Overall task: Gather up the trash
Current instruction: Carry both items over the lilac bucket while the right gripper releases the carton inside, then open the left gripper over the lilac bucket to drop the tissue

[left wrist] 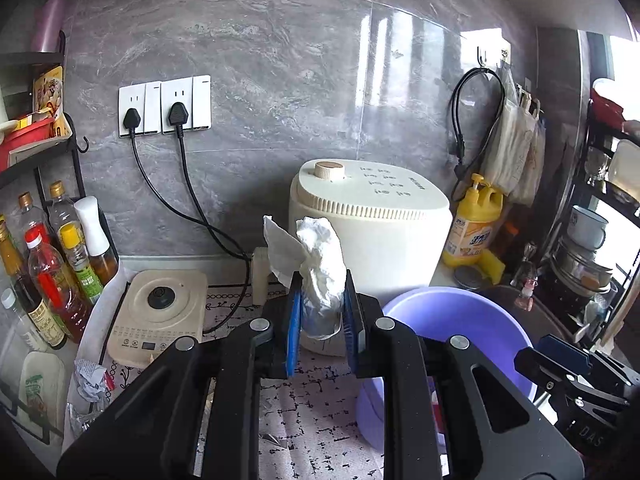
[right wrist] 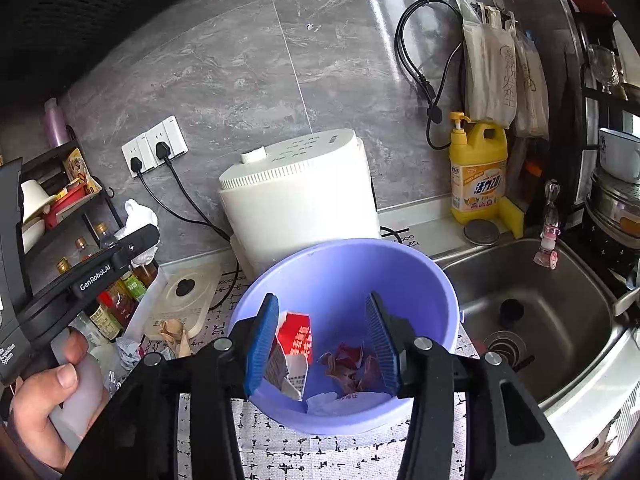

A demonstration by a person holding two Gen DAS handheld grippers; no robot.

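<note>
My left gripper (left wrist: pixel 322 312) is shut on a crumpled white tissue (left wrist: pixel 320 264) and holds it in the air in front of the white appliance, left of the purple basin (left wrist: pixel 460 320). From the right wrist view the tissue (right wrist: pixel 138 212) sticks out past the left gripper's black body. My right gripper (right wrist: pixel 320 340) is open and empty above the purple basin (right wrist: pixel 344 276). Inside the basin lie a red and white carton (right wrist: pixel 294 344), crumpled reddish paper (right wrist: pixel 352 364) and a white scrap (right wrist: pixel 322 400).
A white appliance (right wrist: pixel 300 196) stands behind the basin. A steel sink (right wrist: pixel 536 312) is at the right. Oil bottles (left wrist: pixel 52 272) and a cream hotplate (left wrist: pixel 160 312) stand at the left. Crumpled wrappers (left wrist: pixel 90 380) and brown paper (right wrist: pixel 174 332) lie on the patterned mat.
</note>
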